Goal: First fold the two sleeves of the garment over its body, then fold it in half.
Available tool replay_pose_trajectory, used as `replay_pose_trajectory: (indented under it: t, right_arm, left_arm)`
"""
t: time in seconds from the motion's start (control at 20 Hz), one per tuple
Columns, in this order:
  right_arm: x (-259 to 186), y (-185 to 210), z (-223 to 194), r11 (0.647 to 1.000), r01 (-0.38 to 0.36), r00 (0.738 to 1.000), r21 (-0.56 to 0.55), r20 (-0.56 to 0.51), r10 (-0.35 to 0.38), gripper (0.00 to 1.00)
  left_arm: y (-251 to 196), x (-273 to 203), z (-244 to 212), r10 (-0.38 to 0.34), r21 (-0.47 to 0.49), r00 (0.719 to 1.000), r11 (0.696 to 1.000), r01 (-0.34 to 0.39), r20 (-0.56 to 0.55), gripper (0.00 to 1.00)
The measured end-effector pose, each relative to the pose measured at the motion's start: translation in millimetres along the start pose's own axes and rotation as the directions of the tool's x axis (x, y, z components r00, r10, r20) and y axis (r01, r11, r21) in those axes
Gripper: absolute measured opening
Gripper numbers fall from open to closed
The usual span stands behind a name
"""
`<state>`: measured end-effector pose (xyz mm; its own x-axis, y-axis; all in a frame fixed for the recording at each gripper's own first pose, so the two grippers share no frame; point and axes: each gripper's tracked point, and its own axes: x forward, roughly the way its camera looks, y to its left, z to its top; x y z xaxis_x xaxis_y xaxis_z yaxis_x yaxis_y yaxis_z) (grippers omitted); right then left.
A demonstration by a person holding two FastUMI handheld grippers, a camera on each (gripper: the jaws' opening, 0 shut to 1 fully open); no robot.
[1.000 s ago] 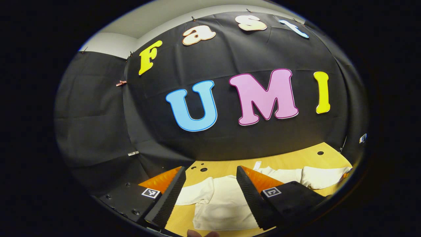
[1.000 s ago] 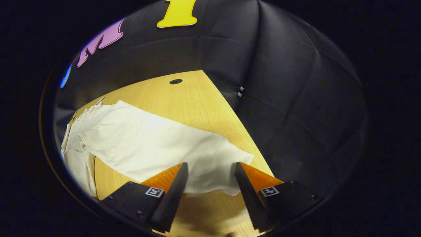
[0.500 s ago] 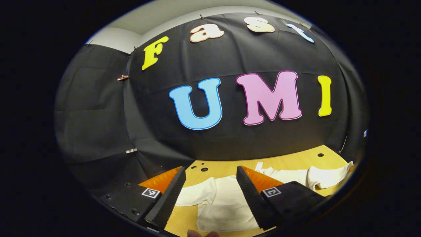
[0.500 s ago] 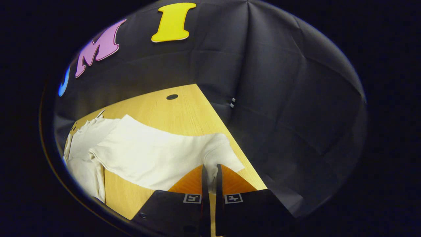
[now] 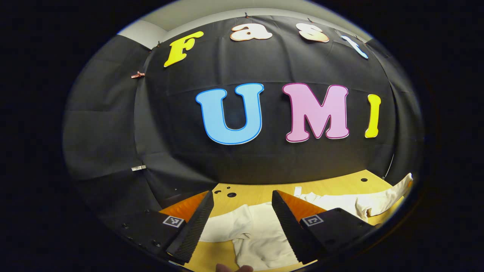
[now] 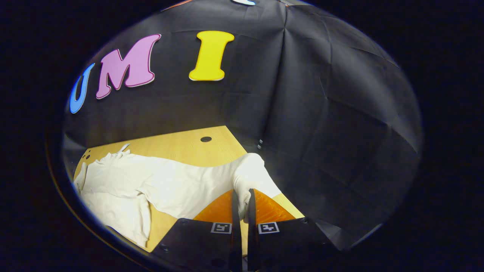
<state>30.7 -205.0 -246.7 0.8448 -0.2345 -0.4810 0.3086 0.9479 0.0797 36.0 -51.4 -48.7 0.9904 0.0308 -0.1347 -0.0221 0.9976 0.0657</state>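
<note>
A cream long-sleeved garment [image 6: 124, 181] lies spread on the wooden table [image 6: 181, 145]. My right gripper [image 6: 242, 196] is shut on the cuff end of one sleeve [image 6: 249, 172], which rises off the table while the rest of the sleeve trails back toward the body. In the left gripper view the garment [image 5: 261, 234] lies below my left gripper [image 5: 242, 221], which hangs open above the other sleeve [image 5: 223, 228] with nothing between its fingers. The lifted sleeve [image 5: 382, 200] shows at the far right of that view.
The black booth wall stands close behind the table's far edge and along its right side. Small round holes [image 5: 231, 195] dot the tabletop near the back. A small white tag [image 5: 297, 190] sticks out at the garment's collar. A fingertip [image 5: 230, 268] shows at the bottom edge.
My right gripper shut on the sleeve's cuff and has lifted it off the table. My left gripper stayed open and shifted a little over the other sleeve.
</note>
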Motion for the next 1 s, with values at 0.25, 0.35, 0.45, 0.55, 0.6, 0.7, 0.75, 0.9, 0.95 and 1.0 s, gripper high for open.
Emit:
replay_pose_trajectory:
  t: [0.25, 0.35, 0.45, 0.55, 0.6, 0.7, 0.75, 0.9, 0.95, 1.0]
  right_arm:
    - [-41.7, 71.2, 48.0, 0.999, -0.042, 0.992, 0.022, 0.116, 0.039, 0.1]
    - [-55.1, 105.0, 69.9, 0.997, -0.071, 0.984, 0.027, 0.165, 0.066, 0.1]
    - [-67.1, 139.5, 91.2, 0.994, -0.108, 0.972, 0.022, 0.21, 0.101, 0.1]
    - [-76.7, 178.7, 109.7, 0.988, -0.153, 0.957, -0.003, 0.25, 0.149, 0.1]
    - [-79.9, 199.2, 116.2, 0.984, -0.179, 0.949, -0.016, 0.262, 0.177, 0.1]
    - [-85.0, 242.8, 123.3, 0.971, -0.236, 0.933, -0.029, 0.272, 0.235, 0.1]
    - [-86.5, 263.9, 125.0, 0.964, -0.263, 0.925, -0.034, 0.275, 0.262, 0.1]
    - [-84.1, 327.0, 120.1, 0.939, -0.338, 0.902, -0.061, 0.263, 0.342, 0.1]
    - [-83.4, 347.9, 116.6, 0.93, -0.36, 0.895, -0.074, 0.253, 0.366, 0.1]
    - [-82.3, 368.0, 111.1, 0.919, -0.385, 0.888, -0.081, 0.239, 0.393, 0.1]
  left_arm:
    - [43.3, 16.5, -13.5, -0.019, -0.01, 1.0, 1.0, 0.019, -0.001, 0.99]
    - [58.9, 23.1, -20.0, -0.024, -0.016, 1.0, 1.0, 0.024, -0.007, 0.97]
    - [76.2, 28.7, -28.0, -0.025, -0.028, 1.0, 0.999, 0.025, -0.015, 0.97]
    - [92.4, 33.6, -36.2, -0.02, -0.037, 1.0, 0.999, 0.02, -0.021, 0.97]
    - [101.4, 36.1, -39.7, -0.014, -0.039, 1.0, 0.999, 0.013, -0.027, 0.97]
    - [120.5, 40.2, -48.5, 0.003, -0.04, 0.999, 0.999, -0.004, -0.037, 0.97]
    - [129.8, 41.4, -54.1, 0.01, -0.042, 0.999, 0.999, -0.012, -0.044, 0.97]
    - [156.6, 47.6, -70.7, 0.032, -0.039, 0.997, 0.999, -0.035, -0.071, 0.97]
    - [165.9, 49.3, -76.3, 0.04, -0.04, 0.996, 0.998, -0.043, -0.077, 0.97]
    - [176.1, 51.7, -81.7, 0.05, -0.04, 0.995, 0.998, -0.053, -0.085, 0.97]
